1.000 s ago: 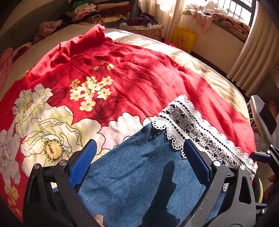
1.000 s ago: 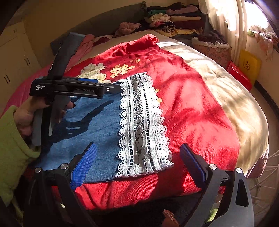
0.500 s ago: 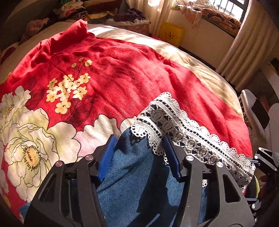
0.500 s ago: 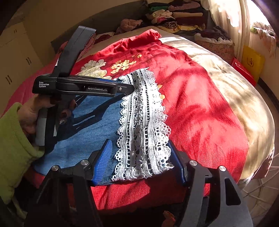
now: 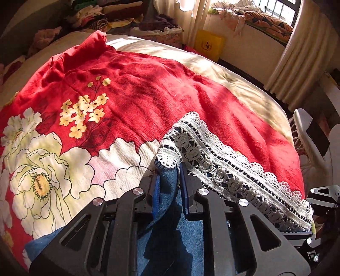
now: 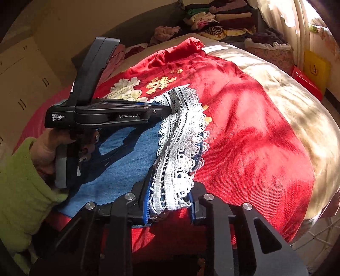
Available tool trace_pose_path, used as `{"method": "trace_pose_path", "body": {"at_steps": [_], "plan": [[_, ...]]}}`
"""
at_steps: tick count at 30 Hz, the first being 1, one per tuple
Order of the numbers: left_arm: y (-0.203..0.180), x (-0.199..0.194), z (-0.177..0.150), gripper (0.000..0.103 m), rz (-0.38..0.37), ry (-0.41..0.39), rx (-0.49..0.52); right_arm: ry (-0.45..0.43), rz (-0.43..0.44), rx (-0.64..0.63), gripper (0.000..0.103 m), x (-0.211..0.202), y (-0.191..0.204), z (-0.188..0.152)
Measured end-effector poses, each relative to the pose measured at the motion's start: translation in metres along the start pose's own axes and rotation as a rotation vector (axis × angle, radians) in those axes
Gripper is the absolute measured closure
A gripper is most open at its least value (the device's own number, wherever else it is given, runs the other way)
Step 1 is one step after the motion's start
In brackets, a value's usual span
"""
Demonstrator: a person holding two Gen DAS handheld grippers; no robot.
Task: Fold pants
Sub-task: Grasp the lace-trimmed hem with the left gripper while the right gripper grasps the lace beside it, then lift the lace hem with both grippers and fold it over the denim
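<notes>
Two corners of the pants (image 6: 131, 157) are being taken at once: the blue denim lies flat at the near edge of the bed, its white lace hem (image 6: 180, 148) running across between the grippers. The left gripper (image 5: 169, 186) is closing on the far corner, a ridge of denim just below the lace pinched between its blue pads. The right gripper (image 6: 170, 203) is closing on the near corner, where the lace bunches up between its pads. A hand (image 6: 51, 148) in a green sleeve (image 6: 21, 191) holds the left tool.

This looks like the grasp before a fold. The next move likely calls for lifting both corners together and level, then carrying the hem over the denim toward the other end, keeping the edge taut so the lace does not sag or slip out.

Beneath is a red bedspread (image 5: 148, 89) printed with white and yellow flowers, over a cream quilt (image 6: 286, 102). Beyond lie stacked clothes (image 6: 216, 19), curtains (image 5: 297, 53), a sunlit window (image 5: 282, 8) and a yellow bag (image 5: 209, 45).
</notes>
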State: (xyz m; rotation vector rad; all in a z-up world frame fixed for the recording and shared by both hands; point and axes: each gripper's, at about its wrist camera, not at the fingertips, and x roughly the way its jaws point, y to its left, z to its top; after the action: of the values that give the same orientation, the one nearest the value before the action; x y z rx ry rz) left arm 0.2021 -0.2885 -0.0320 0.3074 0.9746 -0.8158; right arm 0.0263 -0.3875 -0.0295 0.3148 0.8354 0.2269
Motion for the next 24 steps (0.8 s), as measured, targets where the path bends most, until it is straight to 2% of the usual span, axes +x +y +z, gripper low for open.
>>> {"method": "trace_pose_path", "body": {"at_steps": [13,24], "plan": [[0.021,-0.062,-0.009,0.094,-0.037,-0.121,-0.082,-0.068,0.031,-0.114,0.078,-0.032,0.058,0.015],[0.059,-0.111,-0.046,0.094,-0.011,-0.196,-0.146,-0.054,0.069,-0.236,0.078,-0.028,0.124,0.019]]}}
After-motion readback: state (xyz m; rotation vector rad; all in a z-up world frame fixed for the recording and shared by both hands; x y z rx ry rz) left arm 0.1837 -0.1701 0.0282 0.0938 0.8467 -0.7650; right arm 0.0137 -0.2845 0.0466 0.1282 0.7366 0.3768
